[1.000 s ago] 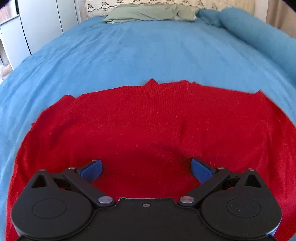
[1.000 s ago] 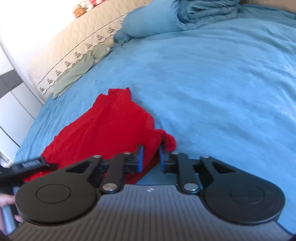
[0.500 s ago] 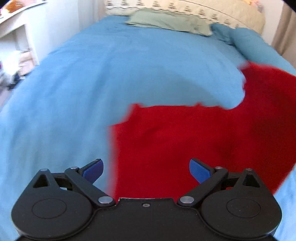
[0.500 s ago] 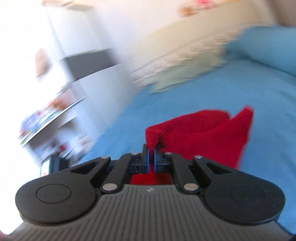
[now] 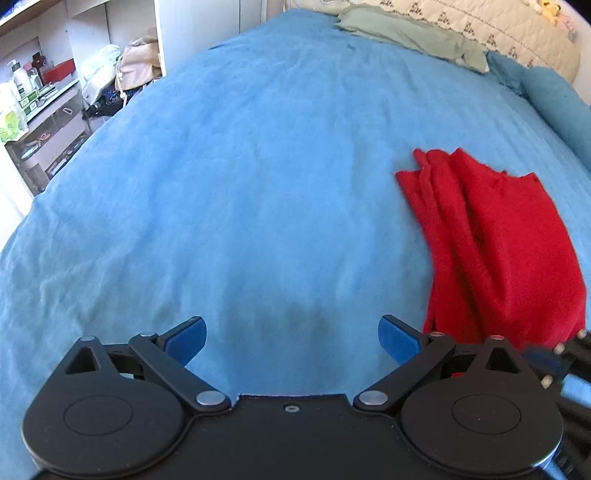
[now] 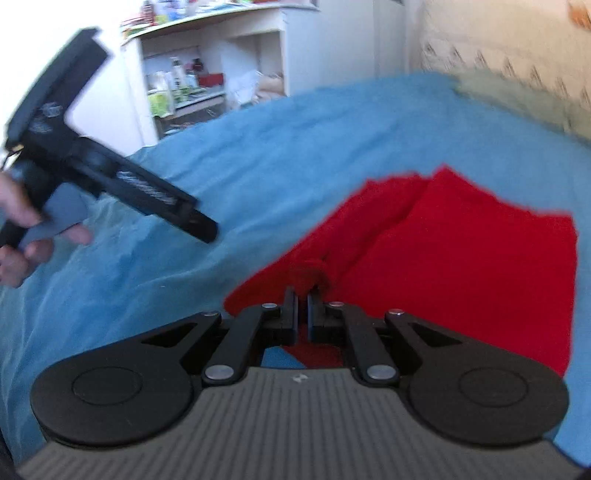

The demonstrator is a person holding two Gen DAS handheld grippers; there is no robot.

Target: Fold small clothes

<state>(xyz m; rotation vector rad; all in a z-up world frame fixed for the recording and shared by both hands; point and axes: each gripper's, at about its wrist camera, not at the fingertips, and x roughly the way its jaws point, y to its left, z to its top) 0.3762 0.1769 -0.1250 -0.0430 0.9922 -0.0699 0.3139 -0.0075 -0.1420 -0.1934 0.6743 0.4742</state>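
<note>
A red knitted garment (image 5: 495, 243) lies doubled over on the blue bedspread (image 5: 258, 166), at the right in the left wrist view. My left gripper (image 5: 291, 338) is open and empty over bare bedspread, left of the garment. My right gripper (image 6: 302, 299) is shut on a bunched edge of the red garment (image 6: 454, 258), with the cloth spread out beyond its fingers. The left gripper (image 6: 199, 225) also shows at the left of the right wrist view, held in a hand, apart from the garment.
A green cloth (image 5: 410, 31) and a patterned cream pillow (image 5: 517, 33) lie at the head of the bed. A blue rolled blanket (image 5: 554, 103) lies far right. White shelves with bottles and bags (image 5: 37, 96) stand left of the bed.
My right gripper has carried the garment's edge across, folding it over itself. My left gripper has swung left off the garment and now hovers over bare bedspread.
</note>
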